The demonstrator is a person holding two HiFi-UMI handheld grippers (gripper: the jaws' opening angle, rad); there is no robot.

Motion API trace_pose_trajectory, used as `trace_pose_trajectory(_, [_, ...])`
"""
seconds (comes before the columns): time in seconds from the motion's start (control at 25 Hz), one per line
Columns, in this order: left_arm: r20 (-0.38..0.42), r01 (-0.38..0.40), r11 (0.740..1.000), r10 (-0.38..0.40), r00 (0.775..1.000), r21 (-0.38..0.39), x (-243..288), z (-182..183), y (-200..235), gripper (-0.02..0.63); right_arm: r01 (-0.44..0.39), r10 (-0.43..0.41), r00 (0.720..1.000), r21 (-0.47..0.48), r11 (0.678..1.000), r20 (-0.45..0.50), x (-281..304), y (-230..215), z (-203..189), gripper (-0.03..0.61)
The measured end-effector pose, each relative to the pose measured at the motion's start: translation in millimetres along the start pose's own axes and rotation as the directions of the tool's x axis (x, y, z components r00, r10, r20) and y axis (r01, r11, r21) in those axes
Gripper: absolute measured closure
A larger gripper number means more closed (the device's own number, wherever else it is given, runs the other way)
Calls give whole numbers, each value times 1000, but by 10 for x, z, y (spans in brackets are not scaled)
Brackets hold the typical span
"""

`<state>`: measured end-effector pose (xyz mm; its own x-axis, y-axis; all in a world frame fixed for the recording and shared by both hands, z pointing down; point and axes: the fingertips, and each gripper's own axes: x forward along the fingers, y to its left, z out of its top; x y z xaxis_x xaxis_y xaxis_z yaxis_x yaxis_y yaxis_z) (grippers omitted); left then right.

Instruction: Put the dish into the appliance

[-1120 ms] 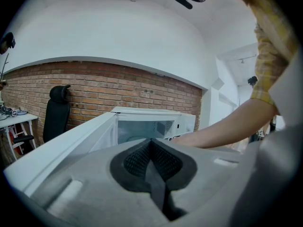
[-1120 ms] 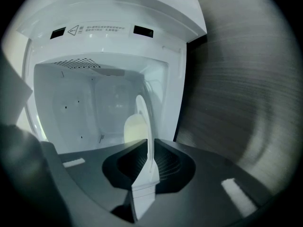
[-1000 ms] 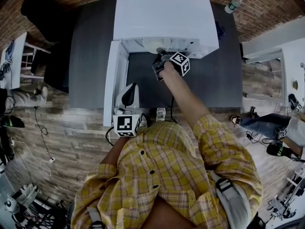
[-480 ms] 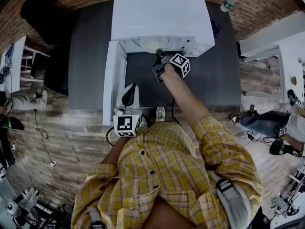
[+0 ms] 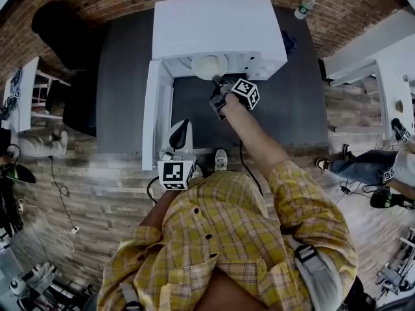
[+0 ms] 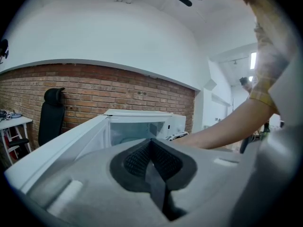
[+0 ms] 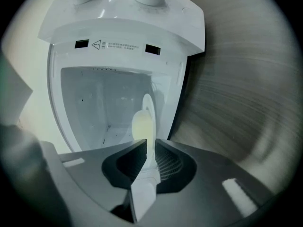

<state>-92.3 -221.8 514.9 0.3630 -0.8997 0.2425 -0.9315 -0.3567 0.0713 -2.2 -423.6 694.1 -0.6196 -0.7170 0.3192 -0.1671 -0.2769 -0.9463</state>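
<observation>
you are holding the dish (image 7: pixel 143 122), clamped in your right gripper (image 7: pixel 150 148), at the appliance (image 5: pixel 217 28) opening | left gripper (image 6: pixel 151 150) closed, empty | next: ease deeper, release

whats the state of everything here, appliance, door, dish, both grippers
appliance: open, cavity facing the right gripper
appliance door: swung fully open to the left
dish: held on edge at the cavity's opening, not set down
right gripper: shut on the dish's rim
left gripper: jaws together, nothing between them
</observation>
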Motion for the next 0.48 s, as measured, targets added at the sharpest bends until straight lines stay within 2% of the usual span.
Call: trace_pose_trajectory(0.48, [-13, -38, 999, 38, 999, 5, -96, 1, 78, 615, 24, -25, 999, -32, 999, -28, 139, 33, -5, 535])
